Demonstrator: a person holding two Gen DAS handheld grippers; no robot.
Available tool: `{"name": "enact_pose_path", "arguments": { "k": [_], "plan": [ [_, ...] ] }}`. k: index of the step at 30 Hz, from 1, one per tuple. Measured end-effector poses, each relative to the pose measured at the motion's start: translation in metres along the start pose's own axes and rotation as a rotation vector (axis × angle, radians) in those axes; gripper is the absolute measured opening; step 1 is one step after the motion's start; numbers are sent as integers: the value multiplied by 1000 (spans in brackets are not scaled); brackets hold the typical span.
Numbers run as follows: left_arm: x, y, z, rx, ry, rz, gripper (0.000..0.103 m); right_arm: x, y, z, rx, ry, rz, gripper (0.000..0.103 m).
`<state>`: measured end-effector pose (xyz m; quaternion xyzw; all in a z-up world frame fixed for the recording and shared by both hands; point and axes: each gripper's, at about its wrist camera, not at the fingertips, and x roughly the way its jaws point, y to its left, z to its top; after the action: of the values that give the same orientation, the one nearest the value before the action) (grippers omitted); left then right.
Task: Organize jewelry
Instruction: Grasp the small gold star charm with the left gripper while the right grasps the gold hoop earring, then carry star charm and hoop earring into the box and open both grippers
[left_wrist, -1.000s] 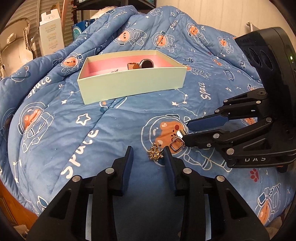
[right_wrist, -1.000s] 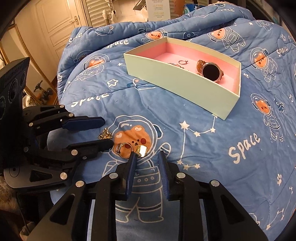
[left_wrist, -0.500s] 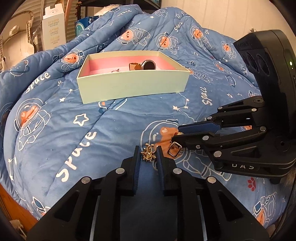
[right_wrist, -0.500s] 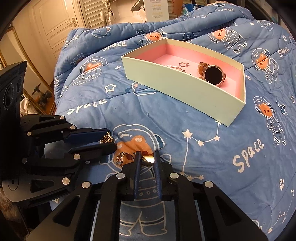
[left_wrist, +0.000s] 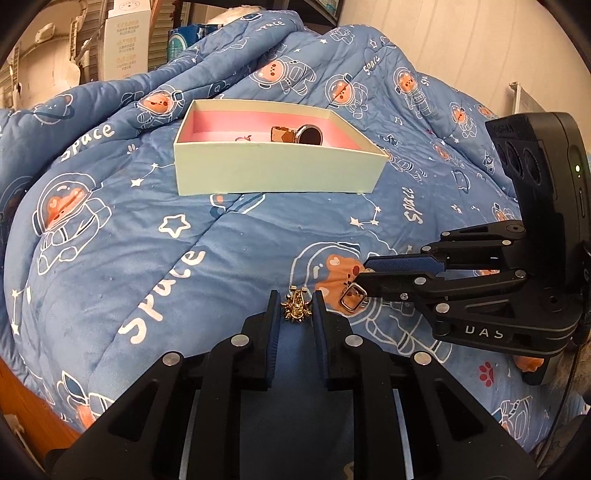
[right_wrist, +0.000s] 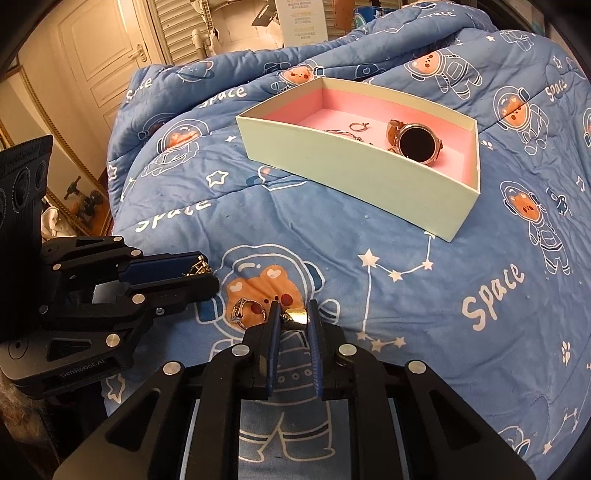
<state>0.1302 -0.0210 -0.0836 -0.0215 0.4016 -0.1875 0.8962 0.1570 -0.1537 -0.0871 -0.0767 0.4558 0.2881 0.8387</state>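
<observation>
A small spiky gold ornament (left_wrist: 294, 311) lies on the blue quilt, and my left gripper (left_wrist: 295, 301) is shut on it. In the right wrist view the same ornament (right_wrist: 197, 267) glints at the left gripper's tips (right_wrist: 210, 271). My right gripper (right_wrist: 293, 308) is shut on the gold end (right_wrist: 295, 317) of a bracelet, whose silver buckle (right_wrist: 240, 309) trails left on the quilt. In the left wrist view that buckle (left_wrist: 352, 298) sits under the right gripper (left_wrist: 364, 275). Behind stands a pale green box (left_wrist: 273, 177) with pink lining, holding a watch (right_wrist: 417, 144) and a thin ring (right_wrist: 357, 126).
The blue space-print quilt (left_wrist: 147, 240) bulges and folds around the box (right_wrist: 351, 173). A white carton (left_wrist: 125, 40) and shelving stand behind the bed; a white door (right_wrist: 96, 55) is far left. The two grippers sit close together, tips nearly touching.
Both grippers' jaws have closed, the left on the gold ornament, the right on the bracelet's gold end. Neither hand has shifted much; the left one rolled slightly.
</observation>
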Motion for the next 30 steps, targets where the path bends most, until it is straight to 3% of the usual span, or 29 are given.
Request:
{"name": "enact_pose_path", "arguments": {
  "k": [14,30],
  "plan": [
    [-13,8,16,-34,-30,-14,18,-18,-13,6,78,-16,47,14],
    [-7,19,76,3,-67,4,18,-37,-23,64,52,-111,37,14]
  ]
}}
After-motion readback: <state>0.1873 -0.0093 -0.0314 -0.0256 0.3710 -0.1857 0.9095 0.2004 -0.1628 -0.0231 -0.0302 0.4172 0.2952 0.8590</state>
